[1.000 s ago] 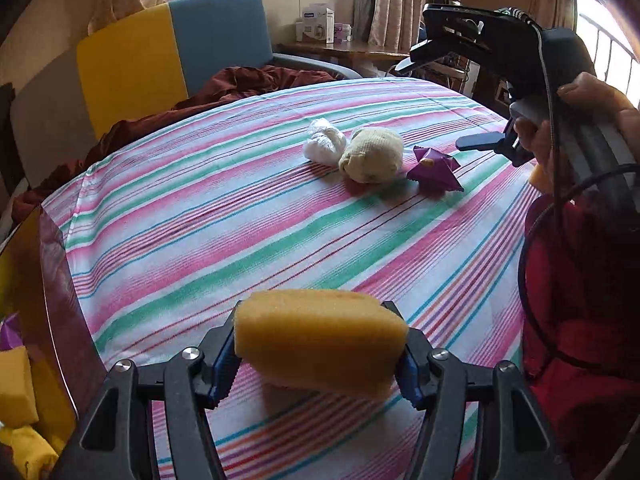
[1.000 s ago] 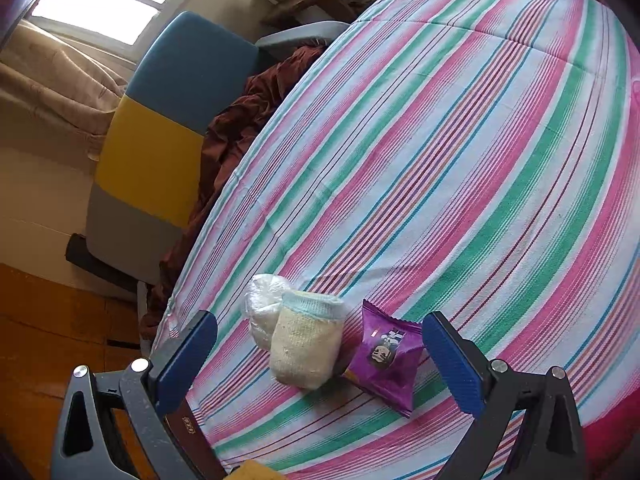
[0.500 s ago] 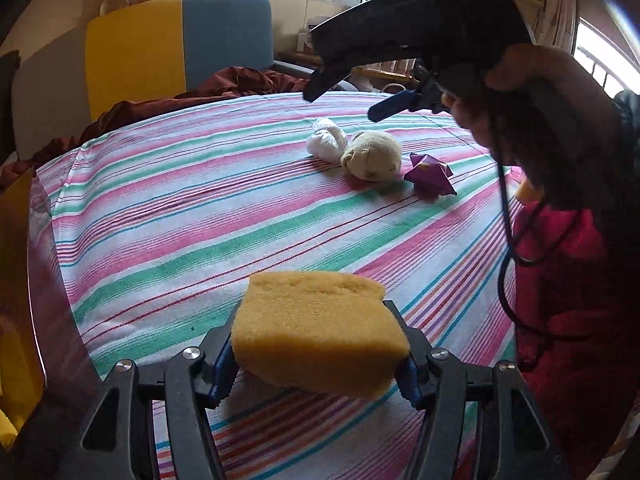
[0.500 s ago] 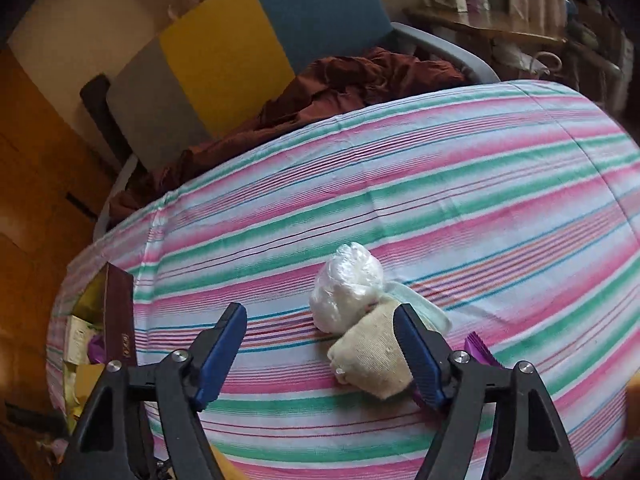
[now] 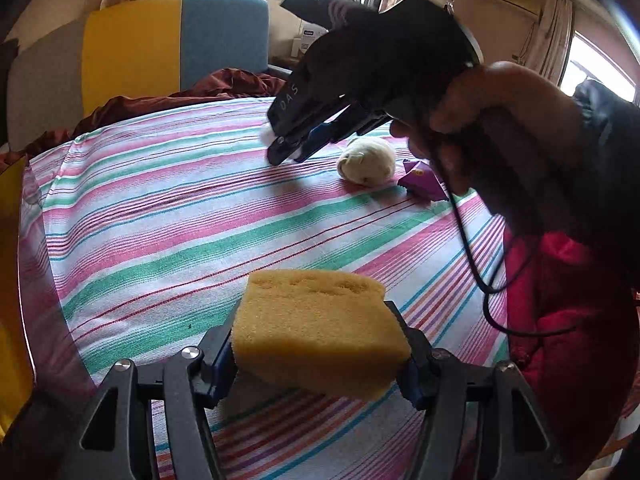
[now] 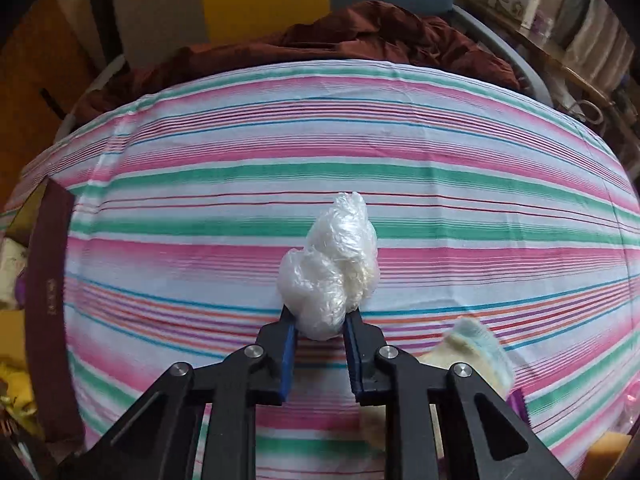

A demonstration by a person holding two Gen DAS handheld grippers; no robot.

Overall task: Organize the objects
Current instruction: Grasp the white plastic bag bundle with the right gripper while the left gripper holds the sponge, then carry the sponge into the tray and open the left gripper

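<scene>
My left gripper [image 5: 316, 350] is shut on a yellow sponge [image 5: 316, 340] and holds it just above the striped tablecloth [image 5: 180, 208]. My right gripper [image 6: 320, 328] is shut on a crumpled white plastic bag [image 6: 332, 268]; it also shows in the left wrist view [image 5: 292, 152], low over the cloth. A rolled cream sock [image 5: 366, 162] and a purple snack packet [image 5: 422, 180] lie on the cloth beside it. The sock [image 6: 468, 354] shows at the lower right of the right wrist view.
A dark box with a maroon wall [image 6: 50, 300] holding yellow and purple items stands at the table's left edge. A yellow and blue chair [image 5: 172, 44] with a maroon cloth [image 6: 380, 36] is behind the table.
My right gripper has come down over the white plastic bag and closed on it. My left gripper still holds the sponge and has shifted only slightly.
</scene>
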